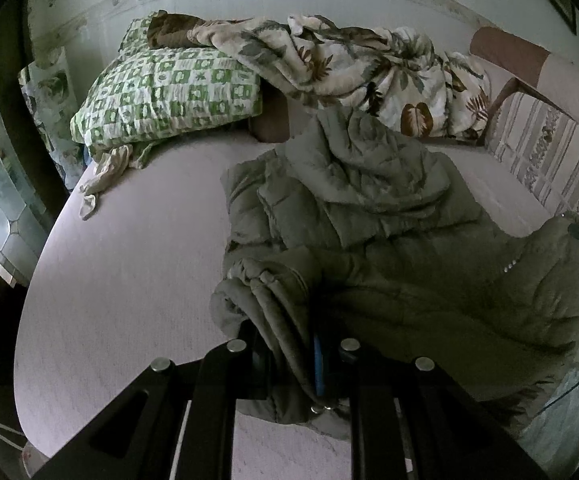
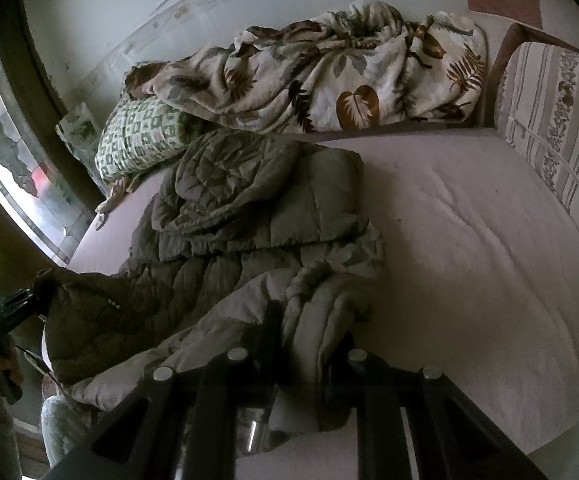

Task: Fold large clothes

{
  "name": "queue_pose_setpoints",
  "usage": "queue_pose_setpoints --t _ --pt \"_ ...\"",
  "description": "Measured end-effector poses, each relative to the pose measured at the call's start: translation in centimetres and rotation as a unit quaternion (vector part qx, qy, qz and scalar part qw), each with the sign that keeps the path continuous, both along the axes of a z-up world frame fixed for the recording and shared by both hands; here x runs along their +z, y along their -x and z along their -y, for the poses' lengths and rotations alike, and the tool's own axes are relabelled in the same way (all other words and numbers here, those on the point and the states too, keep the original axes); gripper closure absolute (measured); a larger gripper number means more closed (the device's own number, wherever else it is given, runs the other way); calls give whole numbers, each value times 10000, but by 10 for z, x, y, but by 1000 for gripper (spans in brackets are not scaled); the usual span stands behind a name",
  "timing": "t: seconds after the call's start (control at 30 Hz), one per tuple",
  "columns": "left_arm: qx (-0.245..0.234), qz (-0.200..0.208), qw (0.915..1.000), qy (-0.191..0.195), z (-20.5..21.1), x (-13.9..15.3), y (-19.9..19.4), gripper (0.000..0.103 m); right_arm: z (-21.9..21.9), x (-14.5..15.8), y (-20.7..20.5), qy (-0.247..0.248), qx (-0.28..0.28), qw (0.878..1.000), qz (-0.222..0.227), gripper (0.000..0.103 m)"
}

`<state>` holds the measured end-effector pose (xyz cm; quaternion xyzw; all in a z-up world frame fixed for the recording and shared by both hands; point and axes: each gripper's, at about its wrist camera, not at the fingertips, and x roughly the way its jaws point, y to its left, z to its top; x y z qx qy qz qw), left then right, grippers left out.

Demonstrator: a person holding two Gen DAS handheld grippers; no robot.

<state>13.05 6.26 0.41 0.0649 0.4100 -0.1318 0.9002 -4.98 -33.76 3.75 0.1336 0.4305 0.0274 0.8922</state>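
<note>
Pale bed [image 1: 129, 280] carries the quilted olive jacket [image 1: 369, 208]. Left claw [image 1: 289, 360] pinches its near bunched edge; right claw [image 2: 309, 344] pinches the opposite near edge.

Olive quilted jacket [image 1: 389, 216] lies crumpled on bed [image 1: 129, 260].

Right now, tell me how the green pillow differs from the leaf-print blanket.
The green pillow has a small checked print; the leaf-print blanket carries big brown and grey leaves on cream. The pillow lies plump and smooth; the blanket is bunched in a heap, one end draped over the pillow. Both sit at the wall side of the bed.
</note>
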Motion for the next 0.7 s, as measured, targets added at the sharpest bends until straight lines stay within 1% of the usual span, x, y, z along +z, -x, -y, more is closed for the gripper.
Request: queue_pose_setpoints --t 0.37,0.53,0.7 --pt "111 63 9998 143 9 14 -45 88 10 11 -41 7 -67 10000 45 86" --pt "243 88 9993 287 6 19 -67 88 13 14 -63 25 -119 9999 72 86" --pt "343 132 9987 346 4 23 -86 88 15 21 -84 37 -136 9998 161 86"
